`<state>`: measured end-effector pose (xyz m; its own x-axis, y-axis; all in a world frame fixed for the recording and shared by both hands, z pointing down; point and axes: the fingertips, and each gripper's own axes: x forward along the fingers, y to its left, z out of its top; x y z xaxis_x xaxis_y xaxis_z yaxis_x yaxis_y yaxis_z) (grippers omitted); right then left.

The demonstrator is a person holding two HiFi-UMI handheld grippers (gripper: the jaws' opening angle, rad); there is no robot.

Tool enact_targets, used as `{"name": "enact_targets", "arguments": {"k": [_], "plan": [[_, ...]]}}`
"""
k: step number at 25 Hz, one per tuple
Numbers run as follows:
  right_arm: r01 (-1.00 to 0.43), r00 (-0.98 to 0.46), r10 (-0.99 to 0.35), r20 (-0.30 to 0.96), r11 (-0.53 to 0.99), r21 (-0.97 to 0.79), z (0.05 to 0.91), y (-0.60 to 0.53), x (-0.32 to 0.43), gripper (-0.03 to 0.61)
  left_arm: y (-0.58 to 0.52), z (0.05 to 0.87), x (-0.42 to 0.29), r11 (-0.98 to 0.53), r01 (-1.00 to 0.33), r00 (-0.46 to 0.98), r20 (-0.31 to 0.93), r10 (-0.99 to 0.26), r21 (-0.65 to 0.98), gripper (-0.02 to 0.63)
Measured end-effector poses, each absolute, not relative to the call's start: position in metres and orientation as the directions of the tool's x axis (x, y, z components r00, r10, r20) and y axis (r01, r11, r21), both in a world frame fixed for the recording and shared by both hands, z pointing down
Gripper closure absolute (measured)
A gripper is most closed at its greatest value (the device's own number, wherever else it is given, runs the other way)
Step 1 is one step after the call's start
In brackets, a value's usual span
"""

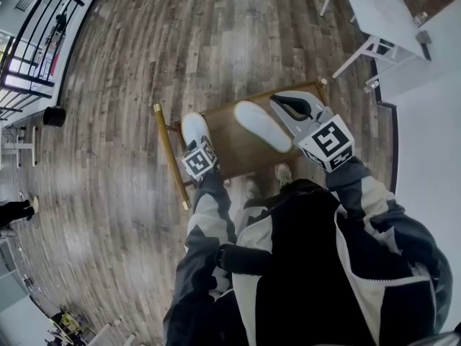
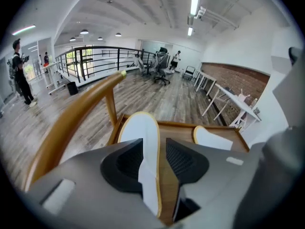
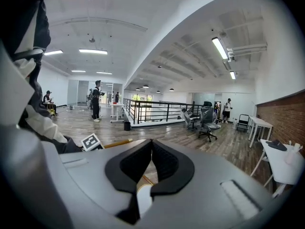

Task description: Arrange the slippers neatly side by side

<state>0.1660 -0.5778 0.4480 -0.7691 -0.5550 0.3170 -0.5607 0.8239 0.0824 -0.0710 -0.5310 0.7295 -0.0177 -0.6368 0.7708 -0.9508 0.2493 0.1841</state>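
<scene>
On the wooden stand (image 1: 238,153) below us lie two white slippers, soles down, well apart from each other. The first slipper (image 1: 193,127) sits at the end next to the pale rail (image 1: 170,157). The second slipper (image 1: 261,125) lies mid-stand, angled across it.

Left gripper (image 1: 197,146): held over the heel end of the first slipper and pointing steeply down at it. Its own view shows the jaws standing apart and astride the slipper's yellow-trimmed edge. A strip of bare wood shows between that edge and the right-hand jaw, so the pads are not pressing. We read it as released, with the slipper resting on the stand rather than being carried. The same view shows the second slipper further right on the stand, and the rail curving up at the left.

Right gripper (image 3: 151,149): jaw tips meet, clenched, with nothing caught between them. It points nearly level, out over the room. In the head view it hangs above the far right end of the stand, just beside the toe of the second slipper but apart from it. In the right gripper view a patch of white shows low down behind the closed tips; we cannot tell for certain what it is. That view also shows the left gripper's marker cube down at the left, next to the rail.

The stand is on a plank floor (image 1: 115,85). Two shoes (image 1: 248,187) show at the stand's near edge, and a white table (image 1: 382,13) is off to the upper right.
</scene>
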Motion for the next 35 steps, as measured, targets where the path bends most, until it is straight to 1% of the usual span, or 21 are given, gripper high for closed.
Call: {"name": "enact_targets", "arguments": {"k": [1, 5, 6, 8, 11, 13, 15, 18, 26, 29, 32, 33, 35], "plan": [[-0.549, -0.777, -0.544, 0.317, 0.832, 0.083, 0.449, -0.576, 0.163, 0.568, -0.535, 0.710, -0.071, 0.222, -0.954, -0.004, 0.733, -0.680, 0.201, 0.454], [-0.529, -0.794, -0.524, 0.309, 0.845, 0.072, 0.454, -0.574, 0.155, 0.568, -0.545, 0.629, -0.061, 0.076, -0.961, 0.088, 0.552, -0.829, 0.267, 0.585], [-0.526, -0.797, -0.520, 0.307, 0.848, 0.071, 0.456, -0.574, 0.151, 0.568, -0.545, 0.609, -0.059, 0.044, -0.960, 0.107, 0.510, -0.854, 0.275, 0.598], [-0.519, -0.802, -0.513, 0.307, 0.852, 0.070, 0.459, -0.572, 0.143, 0.568, -0.544, 0.568, -0.053, -0.024, -0.963, 0.141, 0.424, -0.895, 0.269, 0.598], [-0.513, -0.806, -0.505, 0.309, 0.856, 0.061, 0.465, -0.566, 0.130, 0.568, -0.535, 0.500, -0.042, -0.130, -0.977, 0.176, 0.296, -0.939, 0.170, 0.598], [-0.510, -0.810, -0.499, 0.309, 0.859, 0.051, 0.467, -0.561, 0.123, 0.568, -0.529, 0.460, -0.035, -0.165, -0.982, 0.182, 0.223, -0.957, 0.096, 0.598], [-0.510, -0.812, -0.499, 0.302, 0.859, 0.048, 0.465, -0.557, 0.116, 0.568, -0.526, 0.431, -0.031, -0.176, -0.982, 0.185, 0.170, -0.968, 0.066, 0.598], [-0.529, -0.806, -0.517, 0.289, 0.848, 0.043, 0.459, -0.553, 0.106, 0.568, -0.527, 0.415, -0.032, -0.183, -0.980, 0.192, 0.138, -0.972, 0.076, 0.600], [-0.608, -0.750, -0.595, 0.289, 0.792, 0.054, 0.459, -0.553, 0.109, 0.571, -0.527, 0.421, -0.023, -0.255, -0.962, 0.267, 0.133, -0.954, 0.100, 0.602], [-0.628, -0.717, -0.604, 0.348, 0.777, 0.054, 0.485, -0.557, 0.116, 0.569, -0.524, 0.425, -0.017, -0.287, -0.953, 0.299, 0.138, -0.944, 0.101, 0.603], [-0.625, -0.681, -0.577, 0.451, 0.779, 0.051, 0.529, -0.562, 0.122, 0.567, -0.519, 0.430, -0.011, -0.309, -0.947, 0.320, 0.151, -0.935, 0.091, 0.603], [-0.620, -0.668, -0.560, 0.490, 0.783, 0.049, 0.546, -0.563, 0.124, 0.555, -0.517, 0.431, -0.008, -0.315, -0.945, 0.326, 0.152, -0.933, 0.093, 0.603], [-0.606, -0.635, -0.521, 0.570, 0.794, 0.050, 0.580, -0.565, 0.128, 0.495, -0.513, 0.433, -0.003, -0.324, -0.941, 0.336, 0.152, -0.930, 0.096, 0.603]]}}
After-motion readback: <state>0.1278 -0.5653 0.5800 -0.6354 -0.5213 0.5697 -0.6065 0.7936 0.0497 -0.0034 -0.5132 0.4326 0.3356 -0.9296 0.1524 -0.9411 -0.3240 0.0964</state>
